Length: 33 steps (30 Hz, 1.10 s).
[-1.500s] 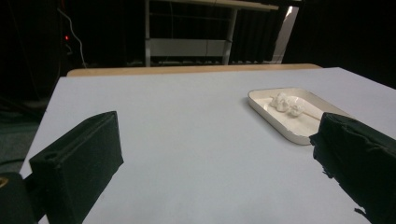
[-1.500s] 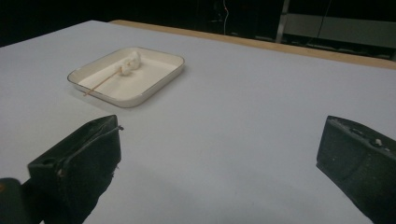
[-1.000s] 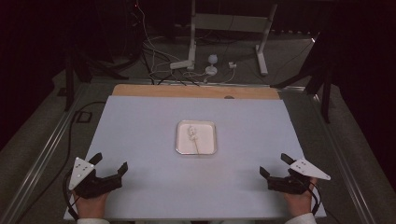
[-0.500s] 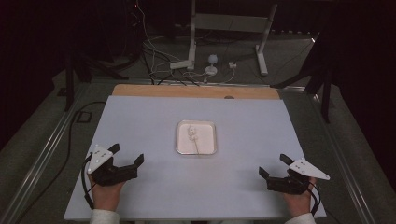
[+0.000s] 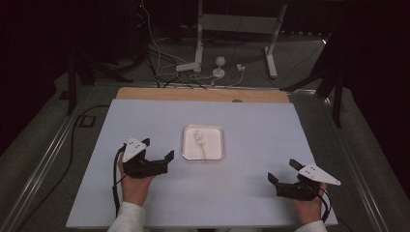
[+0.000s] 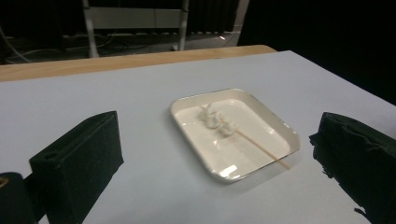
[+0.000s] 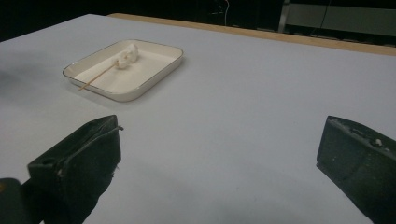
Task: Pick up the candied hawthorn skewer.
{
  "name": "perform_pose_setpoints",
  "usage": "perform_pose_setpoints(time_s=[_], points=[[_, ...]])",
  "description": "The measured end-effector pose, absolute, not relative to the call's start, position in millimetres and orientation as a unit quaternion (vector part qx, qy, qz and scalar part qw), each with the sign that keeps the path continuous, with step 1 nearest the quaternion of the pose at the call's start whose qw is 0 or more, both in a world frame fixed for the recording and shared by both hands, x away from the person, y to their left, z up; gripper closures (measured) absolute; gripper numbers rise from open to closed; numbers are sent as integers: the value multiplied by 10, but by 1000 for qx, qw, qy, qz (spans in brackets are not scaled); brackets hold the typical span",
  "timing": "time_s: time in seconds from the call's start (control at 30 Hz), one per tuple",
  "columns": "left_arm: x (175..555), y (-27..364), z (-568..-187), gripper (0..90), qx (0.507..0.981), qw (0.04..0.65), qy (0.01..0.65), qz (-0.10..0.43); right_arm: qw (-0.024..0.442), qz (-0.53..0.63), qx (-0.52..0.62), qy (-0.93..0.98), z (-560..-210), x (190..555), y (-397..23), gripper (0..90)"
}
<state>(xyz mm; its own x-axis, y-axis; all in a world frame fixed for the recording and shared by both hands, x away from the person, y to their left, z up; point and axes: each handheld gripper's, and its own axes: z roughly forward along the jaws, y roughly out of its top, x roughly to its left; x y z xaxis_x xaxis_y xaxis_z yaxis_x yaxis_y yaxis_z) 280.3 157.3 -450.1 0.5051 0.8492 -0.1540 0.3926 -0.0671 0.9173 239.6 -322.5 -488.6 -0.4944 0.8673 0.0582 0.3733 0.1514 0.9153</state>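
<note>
The thin wooden skewer of white lumps lies in the shallow white square tray mid-desk, stick end nearest the near edge; the left gripper, jaws spread, is far nearer than the equally spread right gripper

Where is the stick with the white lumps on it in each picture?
High view: the skewer lies in the white tray at the middle of the table.
Left gripper view: centre, between the two black jaws, stick end over the tray's near rim.
Right gripper view: upper left, far off.
Shared landmark: the wooden strip along the table's far edge.
</note>
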Motion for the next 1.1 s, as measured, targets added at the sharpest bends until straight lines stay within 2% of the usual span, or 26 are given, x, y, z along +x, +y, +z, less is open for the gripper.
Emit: perform_pose_setpoints(time_s=[0.2,0.53,1.1], points=[[2965,1266,-4540,20,711,508,437,211,254,486,433,715,-4882,2393,-3221,0],[3190,973,-4639,20,727,491,437,199,253,485,432,717,-4886,2395,-3223,0],[3506,509,-5053,52,763,423,460,165,251,483,430,720,-4893,2398,-3213,0]])
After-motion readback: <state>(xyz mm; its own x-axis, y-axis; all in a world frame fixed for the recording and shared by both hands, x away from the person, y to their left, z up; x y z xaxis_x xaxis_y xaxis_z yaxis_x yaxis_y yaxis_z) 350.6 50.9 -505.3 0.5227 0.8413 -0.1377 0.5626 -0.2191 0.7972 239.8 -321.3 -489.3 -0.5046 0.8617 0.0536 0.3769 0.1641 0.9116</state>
